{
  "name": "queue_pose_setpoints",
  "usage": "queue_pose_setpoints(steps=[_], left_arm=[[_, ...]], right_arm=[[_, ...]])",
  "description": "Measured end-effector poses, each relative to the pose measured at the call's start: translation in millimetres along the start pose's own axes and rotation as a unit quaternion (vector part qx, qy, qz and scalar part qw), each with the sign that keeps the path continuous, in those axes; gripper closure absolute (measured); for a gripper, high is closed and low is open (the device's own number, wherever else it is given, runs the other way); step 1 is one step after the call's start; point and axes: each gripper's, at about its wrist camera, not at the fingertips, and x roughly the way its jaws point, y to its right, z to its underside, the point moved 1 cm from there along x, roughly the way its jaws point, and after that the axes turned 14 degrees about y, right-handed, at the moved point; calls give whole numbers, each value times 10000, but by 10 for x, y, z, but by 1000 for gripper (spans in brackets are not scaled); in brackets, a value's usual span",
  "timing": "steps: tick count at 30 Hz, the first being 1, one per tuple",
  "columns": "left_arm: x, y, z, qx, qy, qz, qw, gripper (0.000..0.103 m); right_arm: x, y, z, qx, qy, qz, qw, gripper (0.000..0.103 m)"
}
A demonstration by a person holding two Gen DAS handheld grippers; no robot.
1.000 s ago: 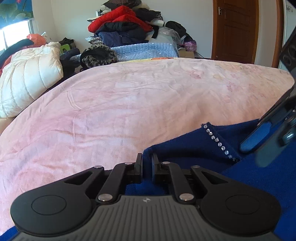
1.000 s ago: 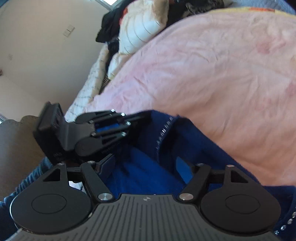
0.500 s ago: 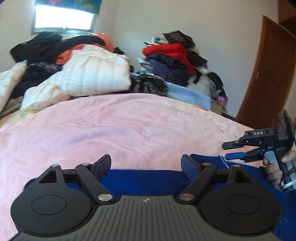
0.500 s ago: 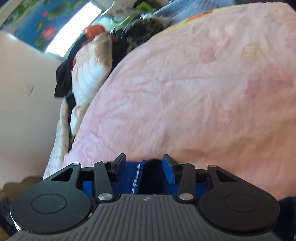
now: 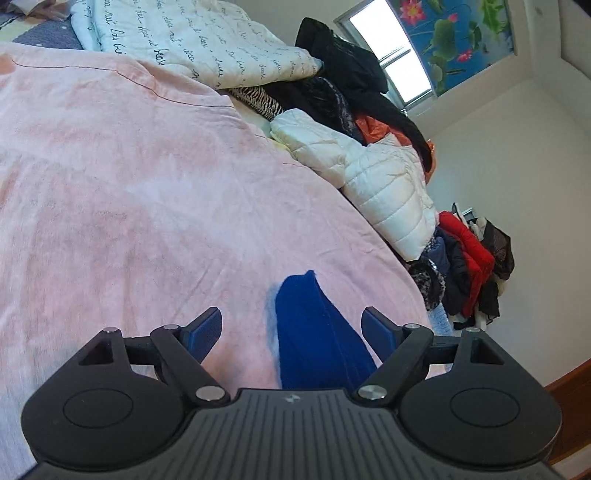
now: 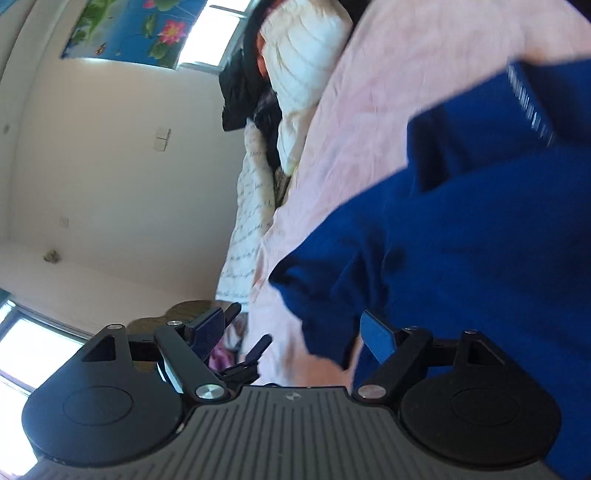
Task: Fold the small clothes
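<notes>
A small dark blue garment [image 5: 314,332] lies on the pink bedspread [image 5: 129,184]. In the left wrist view one narrow end of it runs between the fingers of my left gripper [image 5: 291,328], which is open and holds nothing. In the right wrist view the blue garment [image 6: 461,240] fills the right side, folded over, with a trimmed edge [image 6: 532,107] at the top right. My right gripper [image 6: 295,328] is open just above a corner of it. The left gripper [image 6: 243,354] shows partly behind my right fingers.
A white puffer jacket [image 5: 380,181], a script-printed quilt [image 5: 207,40] and dark clothes [image 5: 351,74] are piled along the far side of the bed. More clothes [image 5: 469,269] are heaped at the right. A wall [image 6: 110,184] and window [image 6: 221,29] lie to the left.
My left gripper was shut on the blue garment one second ago, then opened and let go. Both grippers have swung round; the right gripper has opened wider.
</notes>
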Motion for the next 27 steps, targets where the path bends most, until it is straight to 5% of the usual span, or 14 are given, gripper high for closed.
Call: queue_pose_setpoints(steps=[6, 12, 17, 21, 24, 26, 27], left_arm=[[-159, -39, 212, 205, -477, 274, 9983, 20], [-330, -211, 343, 188, -667, 465, 9965, 20], [-326, -303, 330, 120, -852, 518, 9949, 20], [-338, -370, 285, 135, -852, 609, 9944, 20], [-329, -400, 288, 113, -896, 628, 9939, 20], [-324, -394, 286, 109, -949, 654, 9933, 20], [-328, -388, 280, 120, -957, 682, 9930, 20]], right_arm=[[573, -163, 297, -792, 159, 532, 9953, 38], [918, -484, 345, -1725, 2, 313, 9845, 38], [1085, -480, 401, -2567, -585, 1092, 9585, 33], [936, -374, 448, -2399, -1004, 973, 9607, 33], [875, -299, 433, -2056, -961, 978, 9690, 53], [829, -281, 460, -2057, -903, 1096, 9683, 77], [800, -270, 490, -2050, -871, 1095, 9687, 78]])
